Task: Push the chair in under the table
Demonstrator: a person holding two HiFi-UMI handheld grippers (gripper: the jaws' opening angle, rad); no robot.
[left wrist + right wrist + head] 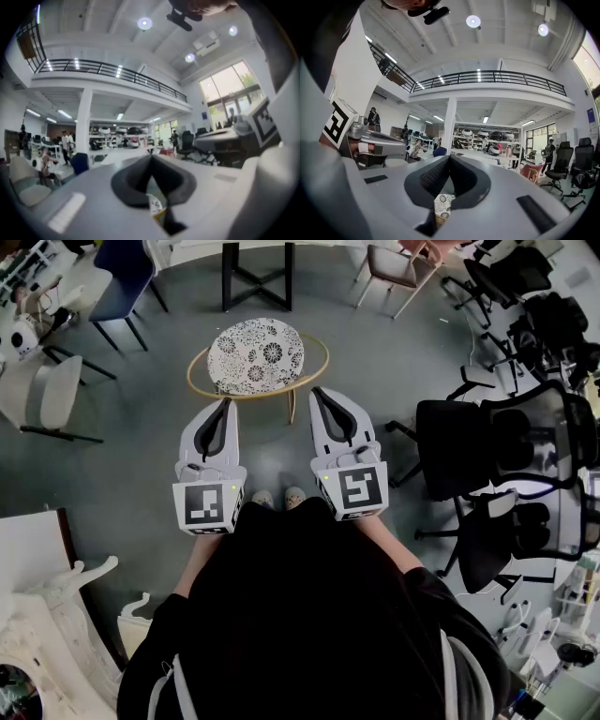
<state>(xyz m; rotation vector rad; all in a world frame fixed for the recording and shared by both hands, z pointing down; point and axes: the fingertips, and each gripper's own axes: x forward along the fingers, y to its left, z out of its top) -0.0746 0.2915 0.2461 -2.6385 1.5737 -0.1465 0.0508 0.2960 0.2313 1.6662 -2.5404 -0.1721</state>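
A chair (255, 354) with a round black-and-white patterned seat and a curved wooden rim stands on the grey floor just ahead of me. Beyond it is the table (258, 279), with black crossed legs and a white top at the frame's upper edge. My left gripper (225, 407) is shut and empty, its tips just short of the chair's near left rim. My right gripper (319, 395) is also shut and empty, beside the near right rim. A sliver of the patterned seat (442, 205) shows below the closed jaws in the right gripper view. Neither gripper visibly touches the chair.
A dark blue chair (122, 273) and a white chair (47, 395) stand at the left, a beige chair (398, 268) at the upper right. Black office chairs (478, 442) crowd the right side. White carved furniture (47, 615) sits at the lower left.
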